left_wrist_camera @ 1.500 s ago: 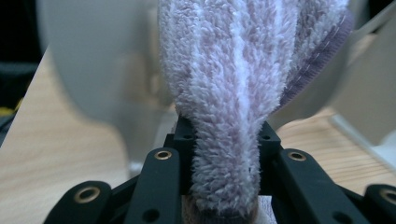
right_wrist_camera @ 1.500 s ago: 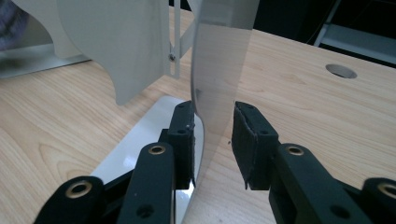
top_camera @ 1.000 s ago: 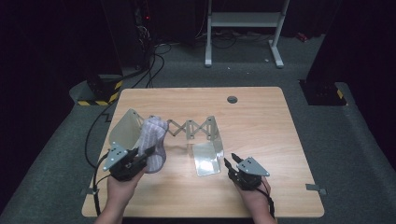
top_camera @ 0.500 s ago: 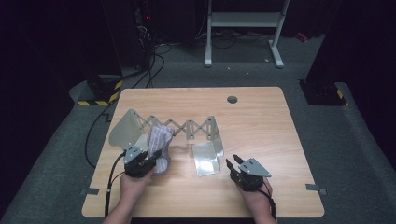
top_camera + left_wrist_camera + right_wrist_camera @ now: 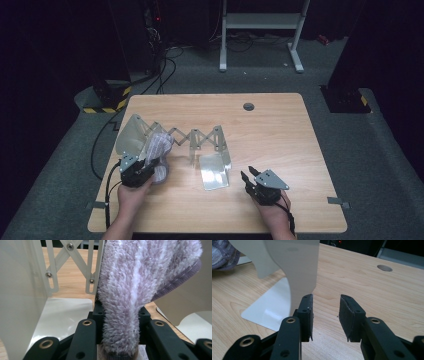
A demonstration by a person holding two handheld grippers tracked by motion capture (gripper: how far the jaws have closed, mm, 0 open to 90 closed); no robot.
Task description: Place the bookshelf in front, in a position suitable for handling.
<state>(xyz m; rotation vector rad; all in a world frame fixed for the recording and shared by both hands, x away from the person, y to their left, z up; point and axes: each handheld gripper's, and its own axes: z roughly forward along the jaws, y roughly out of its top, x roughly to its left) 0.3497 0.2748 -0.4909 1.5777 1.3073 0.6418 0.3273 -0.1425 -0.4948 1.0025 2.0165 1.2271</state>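
High view: wooden table [image 5: 280,125] with a white expanding rack [image 5: 195,142] lying across its left half, scissor lattice in the middle, a flat plate at each end. Person's forearms come in from the bottom edge.

Left claw [image 5: 142,167] sits at the near left end of the rack, closed on a fluffy lilac-and-white striped sock [image 5: 157,150]. The sock runs up from the claw and leans against the rack's left end plate [image 5: 131,136], just beside the lattice.

Left gripper view: the sock [image 5: 130,297] rises between the two black jaws, its lower end pinched between them, pile bulging out above the grip. A darker purple edge shows along its upper right side. White lattice bars [image 5: 72,267] stand behind it to the left; a glossy white base plate [image 5: 67,312] lies on the wood beneath.

Right claw [image 5: 250,179] rests low over the table near the front edge, just right of the rack's other base plate [image 5: 215,172], well apart from the sock. Grey three-cornered plate on its top.

Right gripper view: right claw [image 5: 325,315] jaws stand apart, bare wood between the pads, nothing gripped. The left pad [image 5: 306,312] is just beside the upright white plate [image 5: 297,270] of the rack; touching or not, cannot tell. Round hole [image 5: 384,268] in the tabletop farther off.
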